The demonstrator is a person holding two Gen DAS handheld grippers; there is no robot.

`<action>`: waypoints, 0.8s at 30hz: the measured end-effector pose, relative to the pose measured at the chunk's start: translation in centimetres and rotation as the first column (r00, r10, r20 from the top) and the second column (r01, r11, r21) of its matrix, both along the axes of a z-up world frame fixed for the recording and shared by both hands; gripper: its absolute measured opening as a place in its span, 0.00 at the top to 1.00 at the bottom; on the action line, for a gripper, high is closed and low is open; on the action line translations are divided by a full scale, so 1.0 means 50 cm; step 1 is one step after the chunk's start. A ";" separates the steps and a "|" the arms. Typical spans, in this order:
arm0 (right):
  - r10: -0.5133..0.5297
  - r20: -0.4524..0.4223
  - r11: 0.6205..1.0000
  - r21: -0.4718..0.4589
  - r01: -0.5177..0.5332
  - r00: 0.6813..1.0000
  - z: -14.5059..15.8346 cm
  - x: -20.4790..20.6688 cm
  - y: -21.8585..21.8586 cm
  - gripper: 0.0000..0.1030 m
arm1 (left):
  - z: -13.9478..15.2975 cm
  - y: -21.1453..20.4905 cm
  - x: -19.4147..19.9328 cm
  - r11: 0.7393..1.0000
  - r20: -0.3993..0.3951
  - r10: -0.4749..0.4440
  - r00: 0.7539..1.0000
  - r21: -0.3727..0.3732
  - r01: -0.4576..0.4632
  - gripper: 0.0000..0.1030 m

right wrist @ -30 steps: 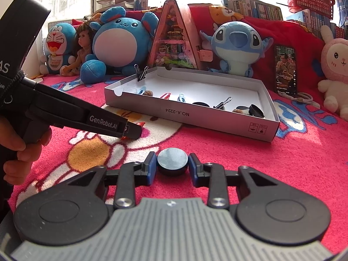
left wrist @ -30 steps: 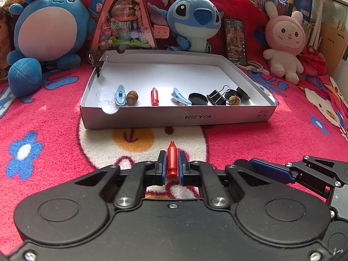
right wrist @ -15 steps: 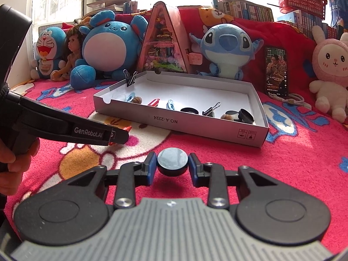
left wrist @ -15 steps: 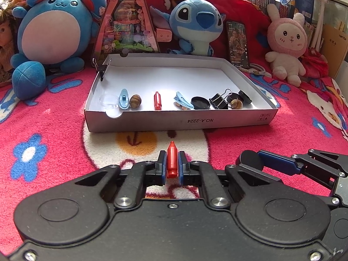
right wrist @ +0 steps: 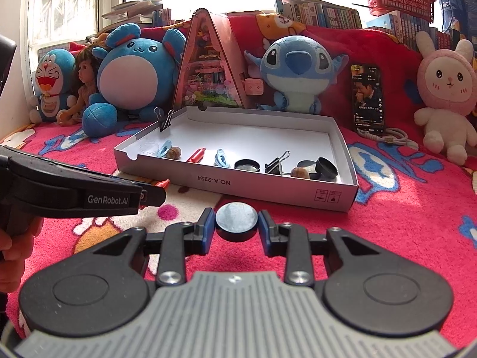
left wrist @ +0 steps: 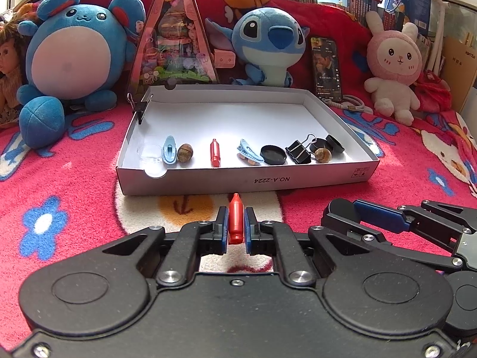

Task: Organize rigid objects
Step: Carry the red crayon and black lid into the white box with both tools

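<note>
My left gripper (left wrist: 235,229) is shut on a small red crayon-shaped piece (left wrist: 235,222), held upright just short of the white box (left wrist: 247,179). My right gripper (right wrist: 237,223) is shut on a round black cap (right wrist: 237,219), also in front of the box (right wrist: 268,189). Along the box's near wall lie a clear lid (left wrist: 148,151), a blue clip (left wrist: 169,149), a brown nut (left wrist: 184,152), a second red piece (left wrist: 214,156), another blue clip (left wrist: 249,155), a black cap (left wrist: 272,154), a binder clip (left wrist: 299,150), a second nut (left wrist: 323,155) and two more black caps (left wrist: 334,143).
Plush toys (left wrist: 71,50), a triangular display case (left wrist: 176,38) and a phone (left wrist: 325,68) line the back behind the box. A binder clip (left wrist: 140,109) grips the box's far left corner. The pink patterned blanket (left wrist: 59,185) lies under everything. A hand (right wrist: 12,247) holds the left gripper.
Both views have pulled back slightly from the box, and the right gripper with its cap shows further into the left wrist view. Both grips are unchanged.
</note>
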State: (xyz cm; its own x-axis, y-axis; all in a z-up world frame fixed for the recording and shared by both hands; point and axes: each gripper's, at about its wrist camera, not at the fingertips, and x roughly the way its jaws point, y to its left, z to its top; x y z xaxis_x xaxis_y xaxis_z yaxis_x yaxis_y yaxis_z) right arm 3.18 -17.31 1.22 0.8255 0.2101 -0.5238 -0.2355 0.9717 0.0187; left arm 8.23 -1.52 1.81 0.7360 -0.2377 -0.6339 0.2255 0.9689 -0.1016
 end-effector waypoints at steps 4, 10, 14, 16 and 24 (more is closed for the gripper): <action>-0.016 -0.002 1.000 0.008 0.016 1.000 0.007 0.011 -0.002 0.64 | 0.007 -0.003 0.006 1.000 0.008 0.008 1.000 0.000 -0.008 0.90; -0.048 -0.007 0.999 0.020 0.048 0.999 0.019 0.034 -0.008 0.64 | 0.020 -0.006 0.020 1.000 0.021 0.015 1.000 0.001 -0.015 0.90; -0.064 -0.016 0.997 0.030 0.065 0.998 0.024 0.052 -0.013 0.64 | 0.033 -0.007 0.039 1.000 0.035 0.025 0.999 0.004 -0.025 0.90; -0.073 -0.024 0.997 0.039 0.074 0.997 0.027 0.064 -0.015 0.64 | 0.039 -0.006 0.049 1.000 0.040 0.031 0.999 -0.001 -0.031 0.90; -0.092 -0.037 0.995 0.038 0.093 0.995 0.034 0.103 -0.015 0.64 | 0.057 0.001 0.092 0.999 0.047 0.051 0.998 -0.008 -0.051 0.90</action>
State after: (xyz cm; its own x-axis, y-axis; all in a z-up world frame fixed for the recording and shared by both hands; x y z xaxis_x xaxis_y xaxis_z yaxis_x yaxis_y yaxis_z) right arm 8.35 -18.05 2.93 0.8238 0.1549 -0.5453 -0.1433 0.9876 0.0641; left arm 12.82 -1.48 4.67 0.7763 -0.2035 -0.5966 0.1806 0.9786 -0.0987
